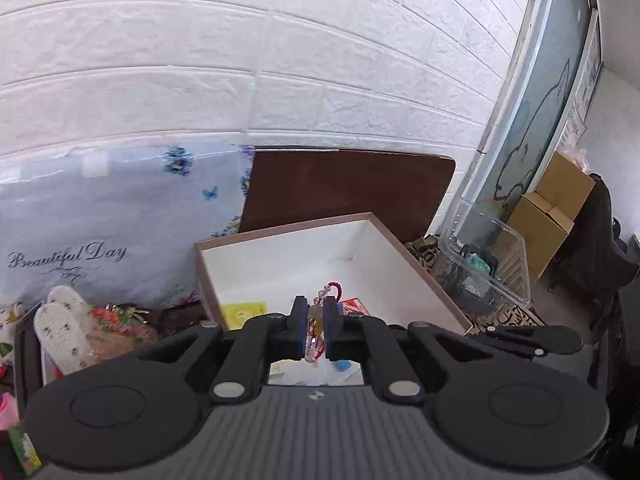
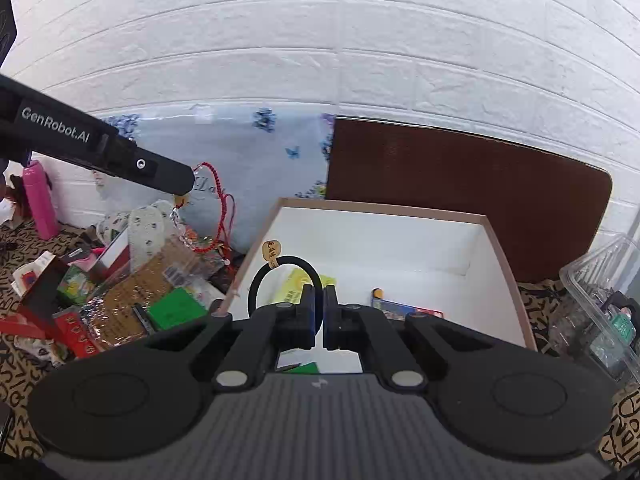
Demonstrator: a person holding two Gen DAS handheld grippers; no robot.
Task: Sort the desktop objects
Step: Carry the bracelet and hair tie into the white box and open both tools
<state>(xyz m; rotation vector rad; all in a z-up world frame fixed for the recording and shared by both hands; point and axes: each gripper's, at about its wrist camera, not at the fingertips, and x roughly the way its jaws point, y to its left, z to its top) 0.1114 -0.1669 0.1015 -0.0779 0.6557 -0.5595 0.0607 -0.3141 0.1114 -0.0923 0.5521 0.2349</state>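
Note:
My left gripper (image 1: pixel 315 307) is shut on a beaded bracelet (image 1: pixel 330 291) with red cord and clear and amber beads, held above the near end of a white-lined cardboard box (image 1: pixel 400 248). In the right wrist view the left gripper (image 2: pixel 182 192) reaches in from the left, and the bracelet (image 2: pixel 214 210) dangles from its tip over the clutter. My right gripper (image 2: pixel 319 295) is shut on a black hair tie (image 2: pixel 256 284) with a small tan tag, raised over the box (image 2: pixel 496 240). Inside the box lie a yellow packet (image 2: pixel 298 282) and a flat colourful card (image 2: pixel 404 309).
A heap of small items (image 2: pixel 120 280) lies left of the box, among them a green block (image 2: pixel 176 306) and a pink bottle (image 2: pixel 38 200). A clear plastic container (image 2: pixel 600 292) stands to the right. Behind are a floral cushion (image 1: pixel 120 216), a brown board (image 1: pixel 348 188) and a white brick wall.

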